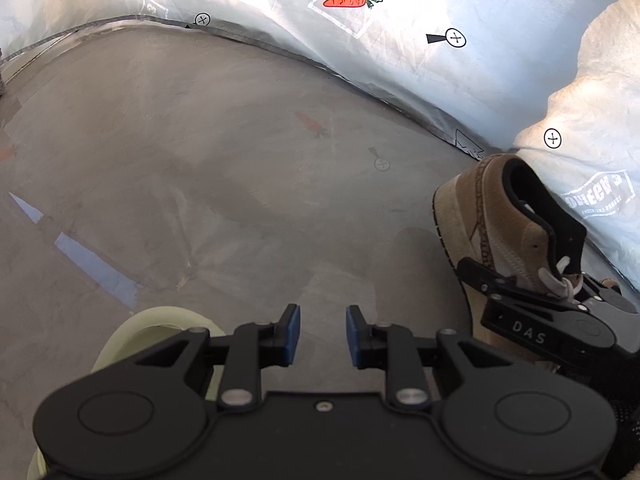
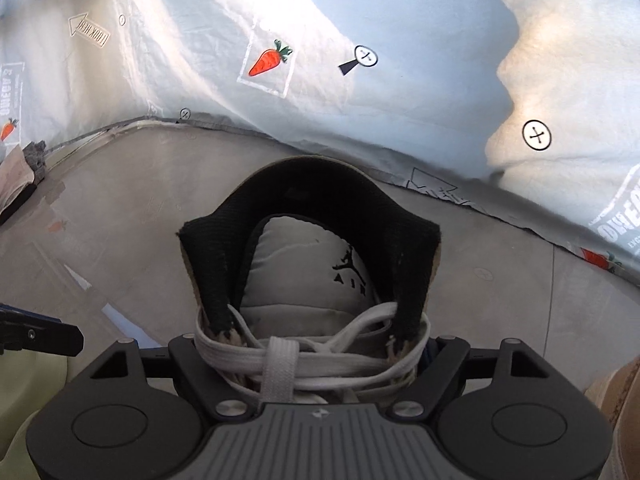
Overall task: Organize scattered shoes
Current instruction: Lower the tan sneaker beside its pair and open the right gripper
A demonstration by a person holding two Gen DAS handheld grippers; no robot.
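A tan and cream high-top sneaker with a black collar stands at the right, heel toward the white sheet. My right gripper is shut on the sneaker across its laced throat; it also shows in the left wrist view. The sneaker's grey insole shows a jumping-man logo. My left gripper is open and empty, low over the grey floor, left of the sneaker. A pale yellow-green shoe lies under my left gripper's left side, partly hidden.
A white printed sheet with carrot pictures and cross marks rises behind the grey floor. A second tan shoe shows at the right edge. A beige and grey item lies at the far left.
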